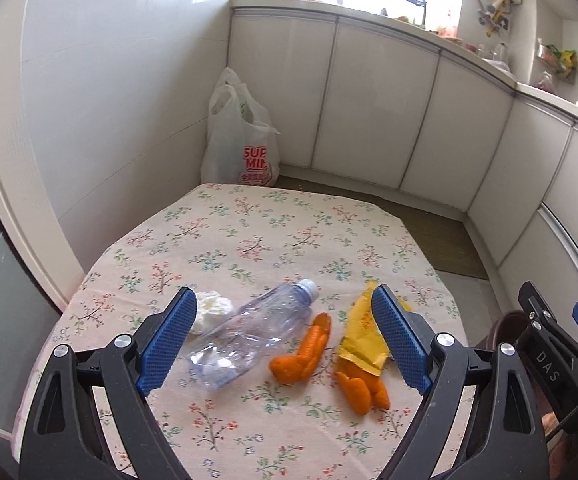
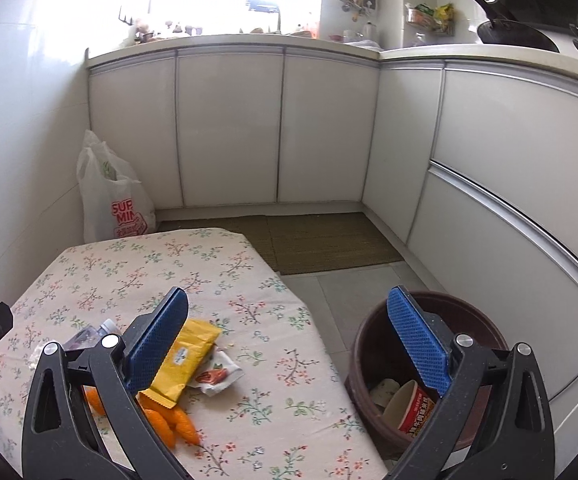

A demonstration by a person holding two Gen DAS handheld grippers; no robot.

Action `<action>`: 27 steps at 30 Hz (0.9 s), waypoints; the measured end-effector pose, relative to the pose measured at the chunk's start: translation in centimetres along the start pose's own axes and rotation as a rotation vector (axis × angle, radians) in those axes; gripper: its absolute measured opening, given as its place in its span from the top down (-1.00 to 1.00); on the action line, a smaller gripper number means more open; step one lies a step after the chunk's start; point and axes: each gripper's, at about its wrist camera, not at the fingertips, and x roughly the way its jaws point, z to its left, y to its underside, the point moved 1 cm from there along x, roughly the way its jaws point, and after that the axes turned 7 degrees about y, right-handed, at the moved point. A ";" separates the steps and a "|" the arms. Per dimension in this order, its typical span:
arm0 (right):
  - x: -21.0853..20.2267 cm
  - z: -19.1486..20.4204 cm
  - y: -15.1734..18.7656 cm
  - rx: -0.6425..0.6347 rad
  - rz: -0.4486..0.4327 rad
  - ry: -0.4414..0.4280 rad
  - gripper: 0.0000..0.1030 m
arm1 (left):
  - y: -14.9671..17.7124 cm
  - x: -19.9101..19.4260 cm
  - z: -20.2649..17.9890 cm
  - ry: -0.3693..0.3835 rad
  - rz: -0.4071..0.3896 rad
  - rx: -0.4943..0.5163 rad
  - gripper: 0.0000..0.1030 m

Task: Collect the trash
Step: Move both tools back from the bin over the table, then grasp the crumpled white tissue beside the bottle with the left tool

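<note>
On the floral tablecloth (image 1: 249,232) lie a clear crushed plastic bottle (image 1: 249,336), a white crumpled tissue (image 1: 213,310), orange peels (image 1: 305,352), more peels (image 1: 363,394) and a yellow wrapper (image 1: 363,336). My left gripper (image 1: 285,340) is open above them and empty. My right gripper (image 2: 289,340) is open and empty, between the table edge and a brown bin (image 2: 373,320) on the floor that holds a cup (image 2: 413,404). The yellow wrapper (image 2: 187,364), a small white wrapper (image 2: 217,374) and peels (image 2: 169,424) show in the right wrist view.
A white plastic shopping bag (image 1: 241,140) stands in the far corner on the floor. White cabinets (image 2: 229,128) run along the back and right under a countertop. A green mat (image 2: 321,240) lies on the floor beyond the table.
</note>
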 end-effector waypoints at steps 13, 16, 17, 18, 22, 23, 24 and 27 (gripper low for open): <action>-0.9 7.2 0.2 -0.121 0.009 -0.078 -0.86 | 0.6 0.5 7.5 -0.085 0.028 -0.112 -0.68; -0.5 8.4 0.2 -0.147 0.029 -0.099 -0.86 | 0.6 1.4 9.1 -0.094 0.051 -0.139 -0.68; -0.3 8.9 0.3 -0.155 0.042 -0.110 -0.86 | 0.7 1.9 9.9 -0.097 0.068 -0.152 -0.68; 0.0 9.3 0.4 -0.164 0.056 -0.119 -0.86 | 0.7 2.6 10.7 -0.100 0.091 -0.168 -0.68; 1.2 11.5 1.2 -0.233 0.128 -0.160 -0.86 | 1.2 5.5 13.5 -0.086 0.195 -0.266 -0.68; 1.5 11.9 1.5 -0.249 0.147 -0.172 -0.86 | 1.3 6.4 14.2 -0.073 0.231 -0.295 -0.68; 1.8 12.4 2.0 -0.267 0.173 -0.184 -0.86 | 1.5 7.1 14.5 -0.061 0.259 -0.315 -0.68; 2.7 13.2 3.0 -0.302 0.237 -0.207 -0.86 | 1.8 9.7 15.6 -0.021 0.357 -0.355 -0.68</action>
